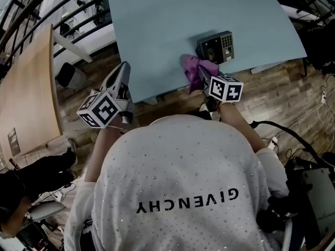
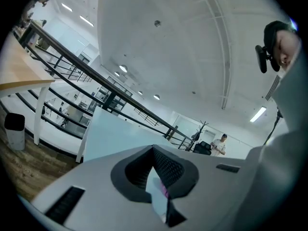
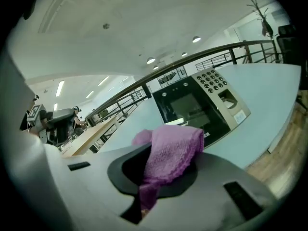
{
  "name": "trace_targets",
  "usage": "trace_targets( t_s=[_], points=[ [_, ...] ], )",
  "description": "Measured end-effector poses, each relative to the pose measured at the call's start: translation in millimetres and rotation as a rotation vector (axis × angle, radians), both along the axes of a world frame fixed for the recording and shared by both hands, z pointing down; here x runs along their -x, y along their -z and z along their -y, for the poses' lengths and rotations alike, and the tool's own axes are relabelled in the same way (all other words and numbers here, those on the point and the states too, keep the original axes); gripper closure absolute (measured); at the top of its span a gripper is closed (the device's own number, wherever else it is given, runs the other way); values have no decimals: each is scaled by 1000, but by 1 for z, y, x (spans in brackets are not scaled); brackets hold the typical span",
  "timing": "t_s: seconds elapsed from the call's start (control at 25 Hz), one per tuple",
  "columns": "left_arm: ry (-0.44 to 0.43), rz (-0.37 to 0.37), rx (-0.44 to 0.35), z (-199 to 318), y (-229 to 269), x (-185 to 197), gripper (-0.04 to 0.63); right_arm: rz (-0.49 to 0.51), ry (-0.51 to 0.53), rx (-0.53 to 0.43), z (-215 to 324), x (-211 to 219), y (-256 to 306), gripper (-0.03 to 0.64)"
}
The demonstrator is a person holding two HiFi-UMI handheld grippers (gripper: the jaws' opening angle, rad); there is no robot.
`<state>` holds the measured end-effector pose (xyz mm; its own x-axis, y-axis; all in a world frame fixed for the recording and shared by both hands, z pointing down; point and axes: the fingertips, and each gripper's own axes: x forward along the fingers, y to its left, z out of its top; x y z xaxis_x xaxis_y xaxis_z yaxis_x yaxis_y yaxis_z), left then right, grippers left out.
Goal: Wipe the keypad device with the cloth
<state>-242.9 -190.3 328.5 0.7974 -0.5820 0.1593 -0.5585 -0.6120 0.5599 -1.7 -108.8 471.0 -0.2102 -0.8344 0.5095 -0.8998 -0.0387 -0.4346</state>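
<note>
Blue table holds the keypad device — right gripper pinches the cloth; rub softly over every button. Left gripper closed, empty.

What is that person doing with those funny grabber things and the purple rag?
A person holds a gripper in each hand at a light blue table. The right gripper is clamped on a purple cloth and holds it right beside the keypad device, at its near left corner, so it looks ready for wiping. I can't tell if the cloth touches the device. The left gripper holds nothing, its jaws closed, and it hangs by the table's near edge, away from the device.
</note>
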Motion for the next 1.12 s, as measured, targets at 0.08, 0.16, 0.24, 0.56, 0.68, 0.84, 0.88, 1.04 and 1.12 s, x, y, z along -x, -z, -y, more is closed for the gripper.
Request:
trace_targets(
  t_s=[0.08,0.16,0.24,0.56,0.68,0.84,0.88,1.04,1.12],
  points=[
    [-6,-4,1,-2,1,-2,595,3,11,20,-4,2,1,597],
    [-7,-9,-4,-4,4,-5,594,-5,73,40,-1,10,10,597],
    [5,-15,-14,-4,8,-6,595,6,162,20,13,21,32,598],
    [160,-33,-46,-7,20,12,595,-61,366,-363,109,24,219,598],
    [245,-38,-44,-11,20,21,595,-218,447,-443,117,18,255,597],
    [330,-15,-28,-16,8,21,595,-340,551,-333,111,4,208,597],
    [363,-14,-26,-18,6,20,595,-362,580,-277,110,0,186,598],
    [471,-15,-8,-30,3,3,594,-532,756,-92,94,-18,110,598],
    [483,-10,-5,-36,2,-15,595,-609,840,-54,85,-27,90,598]
  ],
)
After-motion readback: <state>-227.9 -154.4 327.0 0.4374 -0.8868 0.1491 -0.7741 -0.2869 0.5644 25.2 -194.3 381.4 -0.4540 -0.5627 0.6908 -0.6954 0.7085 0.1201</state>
